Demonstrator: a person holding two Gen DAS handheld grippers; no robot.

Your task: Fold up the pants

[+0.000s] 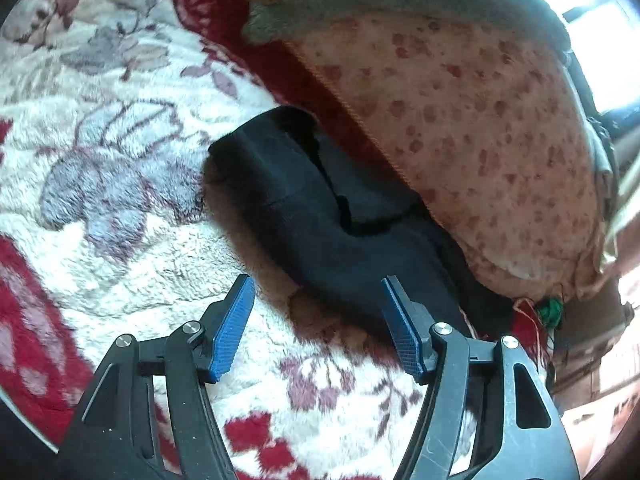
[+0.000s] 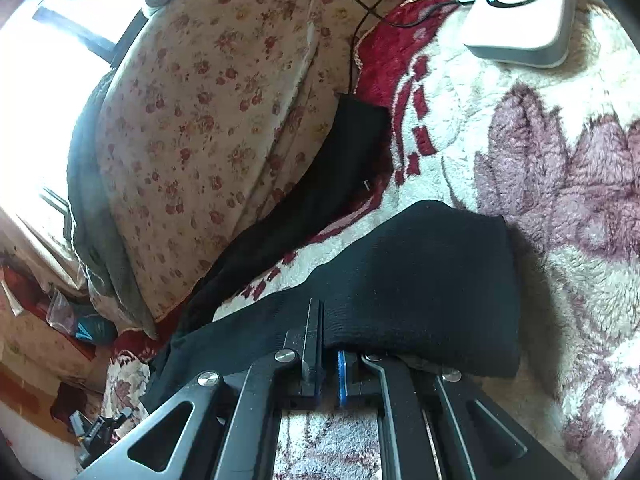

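Observation:
Black pants (image 1: 304, 208) lie on a fluffy floral blanket (image 1: 120, 184), running from the middle toward the lower right beside a pillow. My left gripper (image 1: 318, 292) is open, its blue pads (image 1: 236, 328) just above the blanket at the pants' near edge. In the right wrist view my right gripper (image 2: 328, 344) is shut on a fold of the black pants (image 2: 420, 288), which drapes over its fingers. One pant leg (image 2: 332, 184) stretches away along the pillow.
A large floral pillow (image 1: 480, 140) lies against the pants, also in the right wrist view (image 2: 208, 120). A white square device (image 2: 520, 12) with a black cable (image 2: 360, 28) sits at the blanket's far corner. Clutter lies on the floor at the left (image 2: 72, 328).

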